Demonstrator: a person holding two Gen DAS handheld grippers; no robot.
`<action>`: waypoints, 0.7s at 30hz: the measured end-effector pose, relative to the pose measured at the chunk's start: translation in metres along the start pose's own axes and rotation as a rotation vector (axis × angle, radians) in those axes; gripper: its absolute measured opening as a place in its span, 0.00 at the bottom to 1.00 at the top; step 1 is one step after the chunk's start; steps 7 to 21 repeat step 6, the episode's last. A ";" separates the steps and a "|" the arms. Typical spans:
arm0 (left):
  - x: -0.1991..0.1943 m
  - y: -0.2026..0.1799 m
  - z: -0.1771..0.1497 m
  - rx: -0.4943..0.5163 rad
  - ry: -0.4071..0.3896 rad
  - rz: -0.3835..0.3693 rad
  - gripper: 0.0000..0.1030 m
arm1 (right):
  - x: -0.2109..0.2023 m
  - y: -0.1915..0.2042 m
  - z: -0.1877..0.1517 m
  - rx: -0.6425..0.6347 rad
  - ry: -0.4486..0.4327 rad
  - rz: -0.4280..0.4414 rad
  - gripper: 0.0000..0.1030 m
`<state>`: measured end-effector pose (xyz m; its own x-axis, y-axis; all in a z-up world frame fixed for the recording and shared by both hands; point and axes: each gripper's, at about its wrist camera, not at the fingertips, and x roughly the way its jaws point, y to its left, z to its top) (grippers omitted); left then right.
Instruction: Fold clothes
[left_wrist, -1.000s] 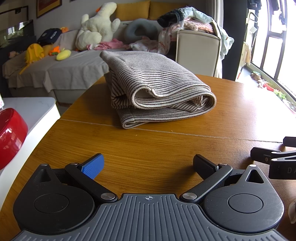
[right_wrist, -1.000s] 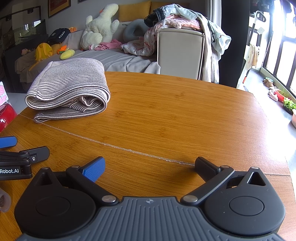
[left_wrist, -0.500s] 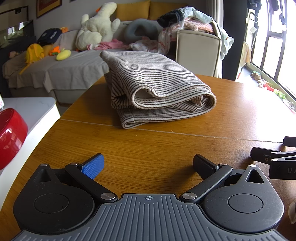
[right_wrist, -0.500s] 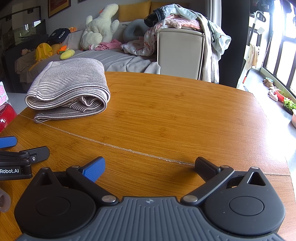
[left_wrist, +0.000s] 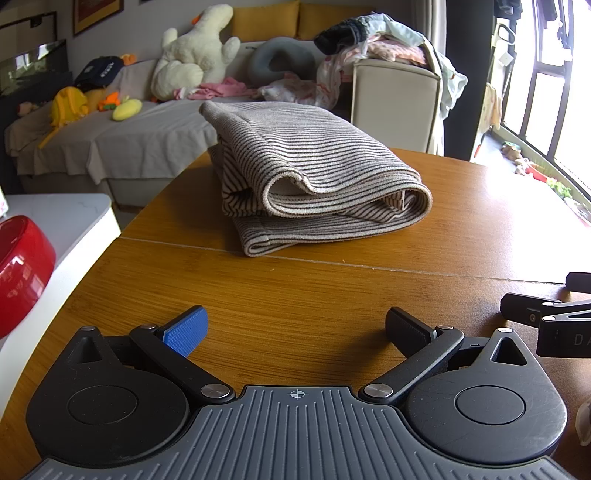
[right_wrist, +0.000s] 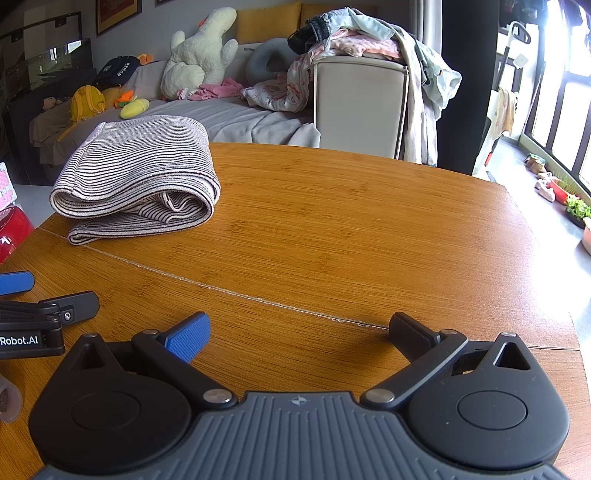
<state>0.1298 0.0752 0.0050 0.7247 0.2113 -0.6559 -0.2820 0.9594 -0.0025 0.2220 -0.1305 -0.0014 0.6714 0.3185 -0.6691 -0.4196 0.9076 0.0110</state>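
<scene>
Folding appears complete: striped garment (left_wrist: 314, 177) lies in a compact multi-layer bundle on the tabletop (left_wrist: 332, 288), lowest edge slightly protruding. No further clothes are on the tabletop; unfolded laundry is heaped on a chair (right_wrist: 362, 107) beyond. Left tongs (left_wrist: 295, 328) and right tongs (right_wrist: 299, 332) stand wide, empty, well apart from the garment.

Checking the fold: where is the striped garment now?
The striped garment lies folded on the wooden table, far left in the right wrist view, ahead of both open grippers.
</scene>
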 end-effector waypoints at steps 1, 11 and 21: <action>0.000 0.000 0.000 0.000 0.000 0.000 1.00 | 0.000 0.000 0.000 0.000 0.000 0.000 1.00; 0.000 0.000 0.000 0.002 0.000 -0.002 1.00 | 0.000 0.000 0.000 0.000 0.000 0.000 1.00; 0.000 0.000 0.000 0.002 0.000 -0.002 1.00 | 0.000 0.000 0.000 0.000 0.000 0.000 1.00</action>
